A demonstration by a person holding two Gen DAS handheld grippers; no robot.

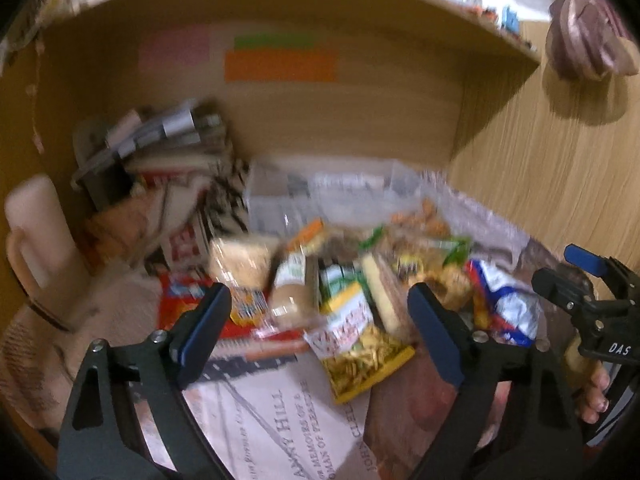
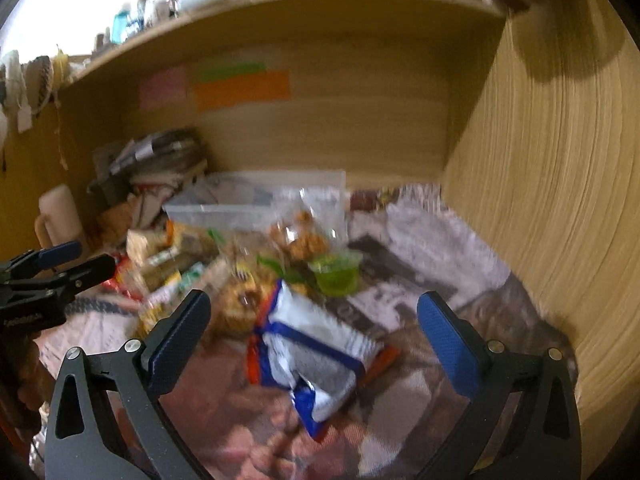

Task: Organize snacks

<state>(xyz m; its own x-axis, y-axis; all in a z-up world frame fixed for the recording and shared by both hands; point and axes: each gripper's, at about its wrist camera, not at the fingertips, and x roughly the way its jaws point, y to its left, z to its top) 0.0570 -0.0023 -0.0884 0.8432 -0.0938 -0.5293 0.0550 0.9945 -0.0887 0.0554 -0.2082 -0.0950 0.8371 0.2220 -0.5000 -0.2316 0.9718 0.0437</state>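
Newspaper (image 1: pixel 260 420) covers the desk inside a wooden alcove, and the whole scene is smeared by motion. Nearest of all, the left gripper (image 1: pixel 320 328) has its blue-padded jaws spread wide, with nothing pressed between them; they frame the near edge of the snack pile (image 1: pixel 340 280). At that edge lies a yellow packet (image 1: pixel 362 354) of fried sticks, resting on the newspaper between the two jaws. To the right of the pile the right gripper (image 2: pixel 314 334) is also spread wide and empty, and a white and blue bag (image 2: pixel 316 356) lies flat on the paper between its jaws without touching either pad. A hand (image 1: pixel 596 394) shows beneath the right gripper. On the left side of the pile sit a red packet (image 1: pixel 180 300) and a pale biscuit pack (image 1: pixel 240 262), and near the right side a green cup (image 2: pixel 336 276) stands beside a clear bag of orange snacks (image 2: pixel 300 238). Just behind the pile is a clear plastic box (image 2: pixel 240 204), open on top; what is inside it I cannot make out. Farther left of the pile a cream mug (image 1: pixel 40 240) stands by a leaning heap of books and papers (image 1: pixel 168 140). Well behind the pile, on the back wall, are pink (image 1: pixel 174 50), green (image 1: pixel 274 40) and orange notes (image 1: pixel 280 66).
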